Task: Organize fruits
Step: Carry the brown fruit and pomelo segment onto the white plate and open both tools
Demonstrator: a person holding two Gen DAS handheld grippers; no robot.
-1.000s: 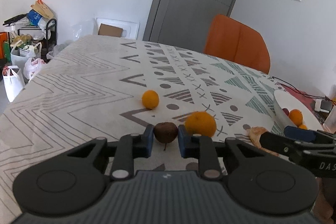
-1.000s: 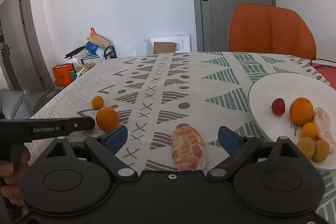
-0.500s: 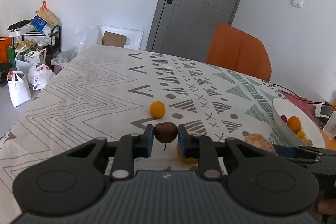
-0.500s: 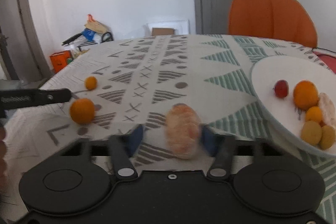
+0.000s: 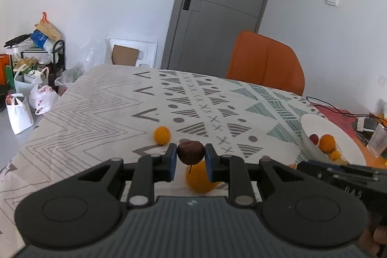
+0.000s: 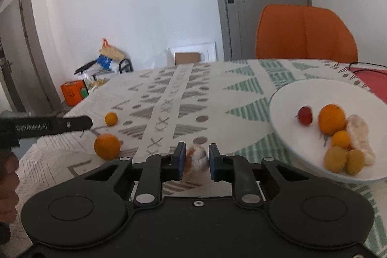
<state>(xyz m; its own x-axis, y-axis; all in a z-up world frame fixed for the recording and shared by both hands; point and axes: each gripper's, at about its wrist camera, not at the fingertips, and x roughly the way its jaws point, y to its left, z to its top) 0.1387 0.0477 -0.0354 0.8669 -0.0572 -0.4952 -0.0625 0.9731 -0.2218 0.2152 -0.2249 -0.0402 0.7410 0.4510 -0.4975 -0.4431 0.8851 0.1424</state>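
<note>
Bright, even daylight, soft shadows under fruit, fisheye bending at dark corners, right wrist view slightly motion-blurred, peeled orange (image 6: 196, 158) smeared

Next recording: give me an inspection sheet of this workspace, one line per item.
Surface: table under a patterned tablecloth.
Job's things: white bowl holding several fruits; large orange and small orange loose on the cloth; brown fruit and peeled citrus held in the jaws.
Clutter: clear cup at the right edge.
Grippers: left gripper shut on the brown fruit; right gripper shut on the peeled citrus.
Cables: black cable trailing past the bowl.
Surroundings: orange chair, grey door, bags and a rack by the wall.
</note>
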